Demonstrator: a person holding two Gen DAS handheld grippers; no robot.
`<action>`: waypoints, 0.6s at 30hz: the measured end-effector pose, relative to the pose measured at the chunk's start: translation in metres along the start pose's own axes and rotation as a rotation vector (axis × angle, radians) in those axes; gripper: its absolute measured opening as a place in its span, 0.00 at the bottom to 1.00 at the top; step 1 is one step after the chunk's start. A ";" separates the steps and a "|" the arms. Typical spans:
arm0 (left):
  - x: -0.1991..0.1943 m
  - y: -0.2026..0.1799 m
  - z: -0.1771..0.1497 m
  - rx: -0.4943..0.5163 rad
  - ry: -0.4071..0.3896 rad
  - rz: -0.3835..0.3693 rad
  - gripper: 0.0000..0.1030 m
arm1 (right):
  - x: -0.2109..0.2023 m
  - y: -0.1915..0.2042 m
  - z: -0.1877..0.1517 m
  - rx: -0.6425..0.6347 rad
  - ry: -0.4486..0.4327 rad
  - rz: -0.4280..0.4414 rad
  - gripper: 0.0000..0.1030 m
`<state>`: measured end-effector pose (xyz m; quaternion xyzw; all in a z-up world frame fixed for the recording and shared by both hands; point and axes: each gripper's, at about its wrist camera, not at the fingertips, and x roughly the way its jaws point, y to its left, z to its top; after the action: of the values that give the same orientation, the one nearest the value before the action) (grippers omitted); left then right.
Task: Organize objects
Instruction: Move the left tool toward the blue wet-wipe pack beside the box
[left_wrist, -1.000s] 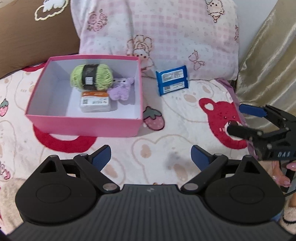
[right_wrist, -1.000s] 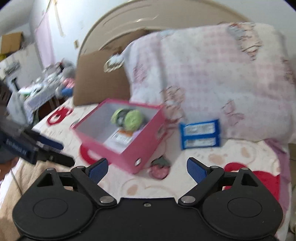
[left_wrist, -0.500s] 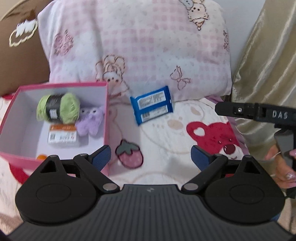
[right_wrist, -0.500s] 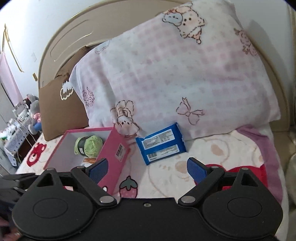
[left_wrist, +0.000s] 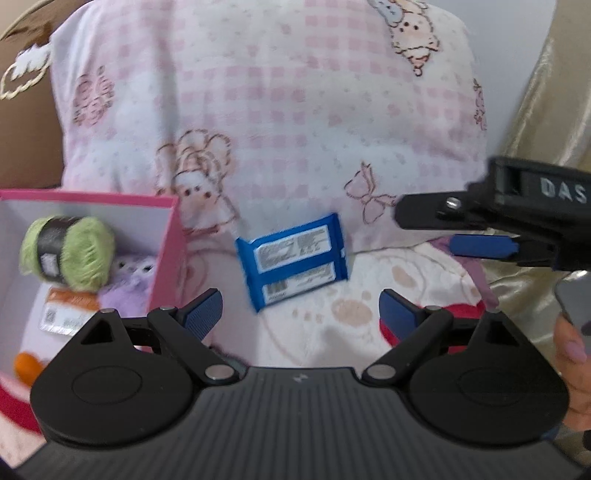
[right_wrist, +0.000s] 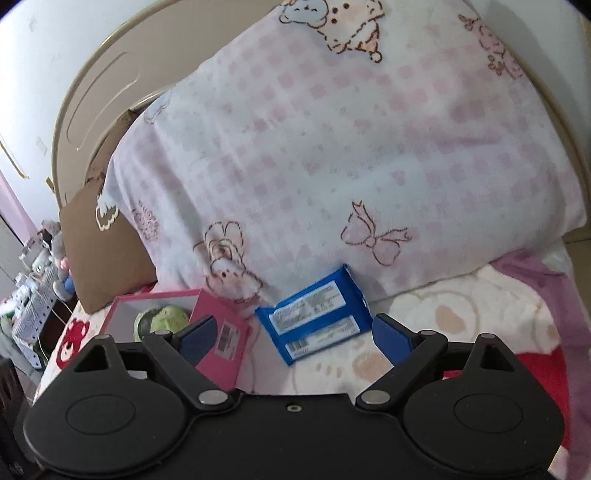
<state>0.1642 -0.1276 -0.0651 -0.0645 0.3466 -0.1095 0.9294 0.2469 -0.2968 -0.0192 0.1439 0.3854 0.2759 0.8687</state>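
Flat blue foil packet (left_wrist: 293, 264) with two white printed labels, lying tilted on the fleecy cartoon-print bed cover (left_wrist: 354, 314), its far edge against the foot of a plump pink-checked pillow (left_wrist: 266, 110)

Left tool (left_wrist: 301, 314) hanging just short of the packet, ribbed blue pads (left_wrist: 205, 314) wide apart, nothing between them; right tool (right_wrist: 291, 338) likewise spread and empty, packet lying just beyond its gap

Right tool also seen in the left view, coming in from the right edge as a black arm (left_wrist: 495, 218) with a blue pad, a hand (left_wrist: 572, 354) gripping below

Just left of the packet, apart from it: square pink card box (left_wrist: 168, 258), white inside, holding a fuzzy green yarn ball (left_wrist: 68, 254) with a dark paper band, a lilac plush toy (left_wrist: 129, 280), a flat labelled pack (left_wrist: 68, 312) and a bit of something orange (left_wrist: 26, 363)

Brown cushion (right_wrist: 103, 251) behind the box; shiny gold curtain (left_wrist: 535, 110) at far right
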 end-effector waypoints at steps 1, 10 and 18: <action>0.007 0.000 -0.001 0.001 -0.011 0.001 0.89 | 0.004 -0.006 -0.002 0.025 -0.014 0.023 0.91; 0.052 0.013 -0.017 -0.023 -0.058 0.032 0.89 | 0.024 -0.043 -0.014 0.136 -0.044 0.076 0.89; 0.081 0.012 -0.029 0.025 -0.032 0.041 0.89 | 0.042 -0.057 -0.021 0.165 -0.053 0.024 0.88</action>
<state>0.2065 -0.1372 -0.1401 -0.0476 0.3314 -0.0938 0.9376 0.2757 -0.3170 -0.0841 0.2267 0.3819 0.2498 0.8604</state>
